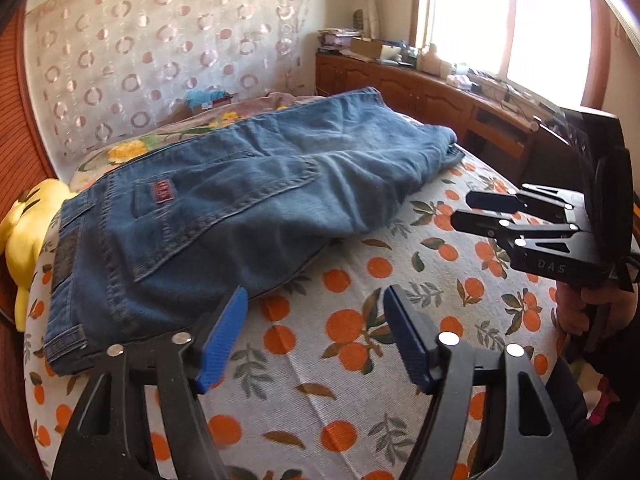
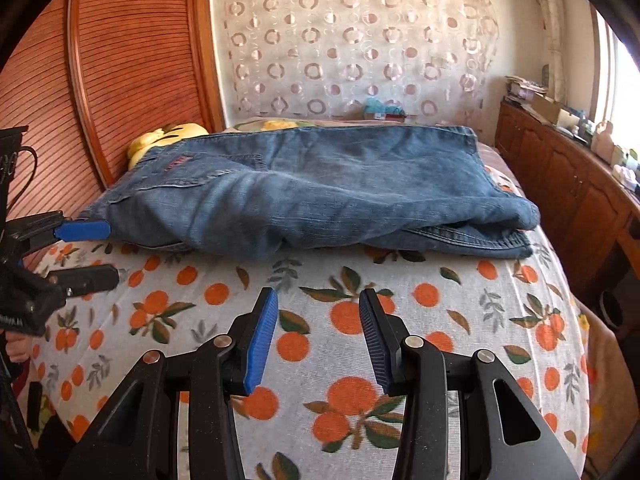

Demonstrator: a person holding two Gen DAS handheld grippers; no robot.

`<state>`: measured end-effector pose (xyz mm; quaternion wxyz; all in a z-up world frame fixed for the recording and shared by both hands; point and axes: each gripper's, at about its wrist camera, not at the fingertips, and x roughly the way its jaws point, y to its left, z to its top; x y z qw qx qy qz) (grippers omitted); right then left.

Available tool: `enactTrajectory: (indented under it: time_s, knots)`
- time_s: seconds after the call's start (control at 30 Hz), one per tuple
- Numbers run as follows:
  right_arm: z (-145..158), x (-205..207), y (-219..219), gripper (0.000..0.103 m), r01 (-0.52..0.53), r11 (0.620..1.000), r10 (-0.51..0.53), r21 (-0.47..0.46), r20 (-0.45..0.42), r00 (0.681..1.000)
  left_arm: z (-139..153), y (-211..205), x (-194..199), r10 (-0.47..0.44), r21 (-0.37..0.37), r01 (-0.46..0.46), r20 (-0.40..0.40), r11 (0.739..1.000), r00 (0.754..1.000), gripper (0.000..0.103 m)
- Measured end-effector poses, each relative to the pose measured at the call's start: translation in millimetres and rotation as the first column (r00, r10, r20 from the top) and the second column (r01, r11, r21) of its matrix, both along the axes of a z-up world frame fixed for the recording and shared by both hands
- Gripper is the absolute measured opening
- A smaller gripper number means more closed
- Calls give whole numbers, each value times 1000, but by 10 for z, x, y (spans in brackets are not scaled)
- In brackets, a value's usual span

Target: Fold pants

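Right wrist view: the blue jeans (image 2: 304, 192) are seen lying across the far half of the bed (image 2: 500, 320), folded over so that a doubled edge bulges at the right and the waistband with its back pocket lies at the left. The right tongs (image 2: 318, 328) are held apart over the orange-print sheet, near the jeans but not touching them, and nothing is held in them. The left tongs (image 1: 312, 320) are likewise spread wide and empty, with the left finger just beside the waistband corner; whether it touches the denim cannot be told.

A slip is judged likely if only the top layer is pinched at the thick right-hand fold, since the lower layer would be left behind and the fold would open. The sheet could also be caught together with the denim and dragged up. A yellow plush toy (image 1: 24, 236) sits against the waistband at the far left and could be snagged.
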<state>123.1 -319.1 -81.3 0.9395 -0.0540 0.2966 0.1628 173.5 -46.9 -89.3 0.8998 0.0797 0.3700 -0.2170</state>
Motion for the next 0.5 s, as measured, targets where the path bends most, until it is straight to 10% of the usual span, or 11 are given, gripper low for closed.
enactTrajectory:
  time_s: [0.5]
  knots:
    - [-28,36,-59,44,32,999,-32,20,-3,999,-138,-579,539,-78,315,49,81,948,994,46]
